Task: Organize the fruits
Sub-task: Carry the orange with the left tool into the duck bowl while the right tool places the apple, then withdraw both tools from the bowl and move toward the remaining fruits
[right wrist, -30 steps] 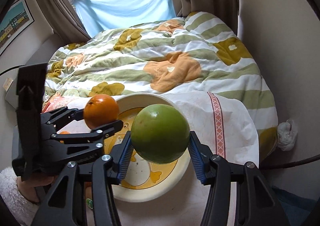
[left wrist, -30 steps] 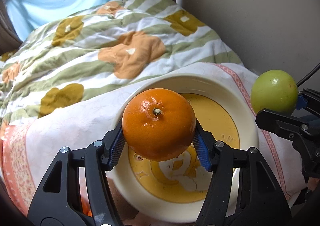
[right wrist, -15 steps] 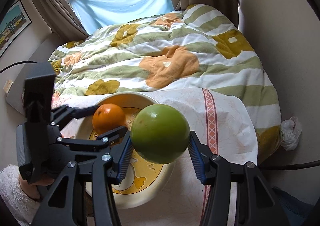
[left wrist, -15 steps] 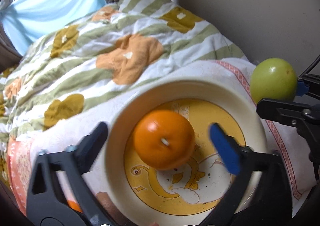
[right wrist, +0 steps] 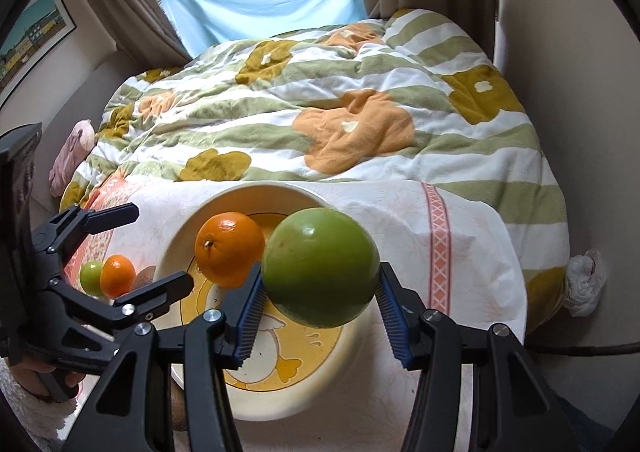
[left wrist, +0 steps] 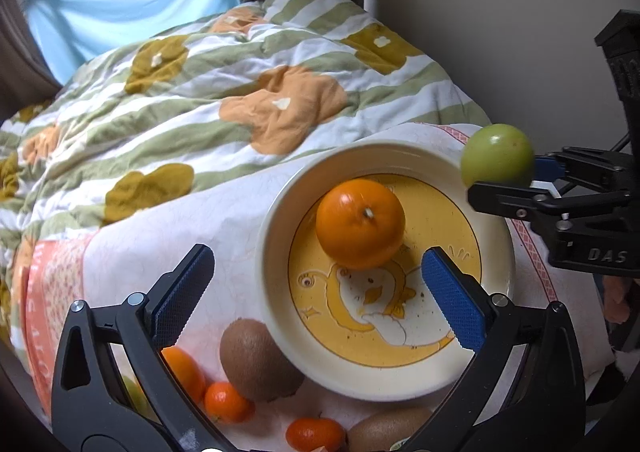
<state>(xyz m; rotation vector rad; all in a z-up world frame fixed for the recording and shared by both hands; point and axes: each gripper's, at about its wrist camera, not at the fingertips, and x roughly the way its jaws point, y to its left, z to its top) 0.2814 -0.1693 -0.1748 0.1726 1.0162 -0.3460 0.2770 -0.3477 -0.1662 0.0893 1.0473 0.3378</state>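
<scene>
A large orange (left wrist: 360,223) lies in the cream plate (left wrist: 276,280) with a yellow duck picture; it also shows in the right wrist view (right wrist: 229,249), in the plate (right wrist: 176,236). My left gripper (left wrist: 316,296) is open and empty, just in front of the orange, over the plate's near left rim. My right gripper (right wrist: 318,308) is shut on a green round fruit (right wrist: 321,266) and holds it above the plate's right side. In the left wrist view that green fruit (left wrist: 497,161) hangs over the plate's far right rim.
Loose fruit lies on the white cloth near the plate: two kiwis (left wrist: 256,360) (left wrist: 384,428), several small oranges (left wrist: 228,402) and a small green fruit (right wrist: 92,277). A striped flowered quilt (left wrist: 200,92) covers the bed behind. A wall (left wrist: 500,12) stands on the right.
My left gripper opened and let the orange drop into the plate, then drew back to the left. My right gripper kept hold of the green fruit and moved slightly over the plate.
</scene>
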